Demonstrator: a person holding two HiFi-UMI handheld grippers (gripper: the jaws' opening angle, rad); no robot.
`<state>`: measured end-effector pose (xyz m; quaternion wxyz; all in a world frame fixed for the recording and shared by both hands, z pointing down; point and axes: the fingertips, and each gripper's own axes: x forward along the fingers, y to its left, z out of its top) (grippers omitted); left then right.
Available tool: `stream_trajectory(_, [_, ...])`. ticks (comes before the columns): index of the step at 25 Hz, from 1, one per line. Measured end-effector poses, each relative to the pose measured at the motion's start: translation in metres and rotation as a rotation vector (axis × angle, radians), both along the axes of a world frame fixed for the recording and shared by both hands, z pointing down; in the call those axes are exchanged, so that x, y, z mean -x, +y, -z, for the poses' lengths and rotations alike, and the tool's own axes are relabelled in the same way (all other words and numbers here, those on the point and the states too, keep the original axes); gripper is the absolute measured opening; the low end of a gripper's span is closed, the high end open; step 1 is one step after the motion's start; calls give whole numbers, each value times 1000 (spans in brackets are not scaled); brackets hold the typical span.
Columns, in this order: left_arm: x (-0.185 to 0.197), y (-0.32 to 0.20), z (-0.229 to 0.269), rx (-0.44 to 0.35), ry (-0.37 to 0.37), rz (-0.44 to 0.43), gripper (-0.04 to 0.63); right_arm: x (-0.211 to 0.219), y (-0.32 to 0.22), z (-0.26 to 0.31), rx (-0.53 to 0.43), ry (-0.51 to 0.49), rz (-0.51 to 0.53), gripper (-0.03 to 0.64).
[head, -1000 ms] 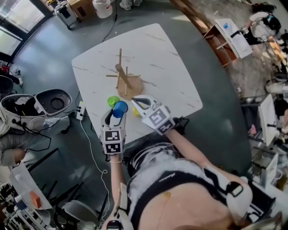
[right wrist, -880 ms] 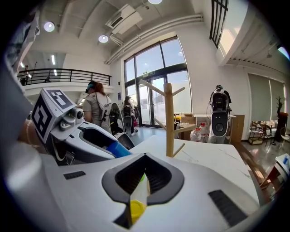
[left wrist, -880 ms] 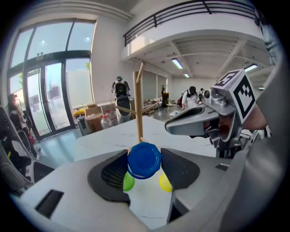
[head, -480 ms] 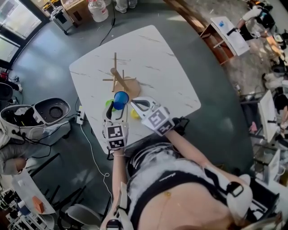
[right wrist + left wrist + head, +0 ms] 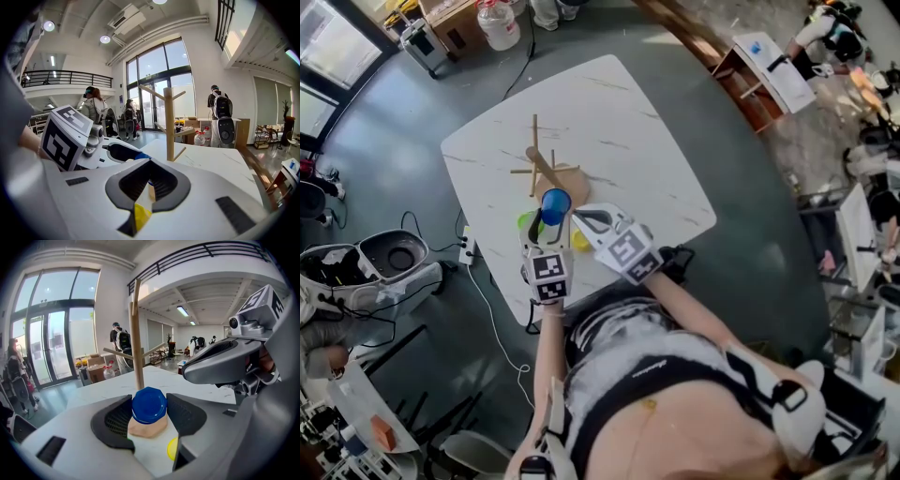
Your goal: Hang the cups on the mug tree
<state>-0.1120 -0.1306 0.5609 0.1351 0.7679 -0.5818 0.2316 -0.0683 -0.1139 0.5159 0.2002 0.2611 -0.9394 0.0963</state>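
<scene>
The wooden mug tree (image 5: 536,161) stands on the white table (image 5: 637,141), its pegs bare. My left gripper (image 5: 551,216) is shut on a blue cup (image 5: 555,202), held at the near edge of the tree's round base (image 5: 570,178). In the left gripper view the blue cup (image 5: 149,405) sits pinched between the pads of that gripper (image 5: 149,409), with the tree's pole (image 5: 136,343) straight behind it. A green cup (image 5: 526,223) and a yellow cup (image 5: 580,240) rest on the table beside my grippers. My right gripper (image 5: 581,218) hovers over the yellow cup (image 5: 140,213), its jaws together and empty (image 5: 150,187).
The table's near edge (image 5: 581,286) lies just under my grippers. On the floor to the left are a round white machine (image 5: 389,262) and cables. People stand far off by the windows in the gripper views.
My left gripper has carried the blue cup forward, from beside the green cup to the edge of the tree's base. The right gripper has stayed put.
</scene>
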Motion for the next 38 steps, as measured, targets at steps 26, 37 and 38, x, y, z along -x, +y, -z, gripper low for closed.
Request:
stream_trajectory(26, [-8, -1, -33, 52, -12, -44, 252, 5, -8, -8, 27, 23, -9, 2])
stream_trajectory(37, [-10, 5, -23, 27, 40, -68, 311, 9, -6, -9, 27, 21, -5, 2])
stream_trajectory(38, [-9, 6, -20, 20, 41, -65, 311, 10, -6, -9, 26, 22, -5, 3])
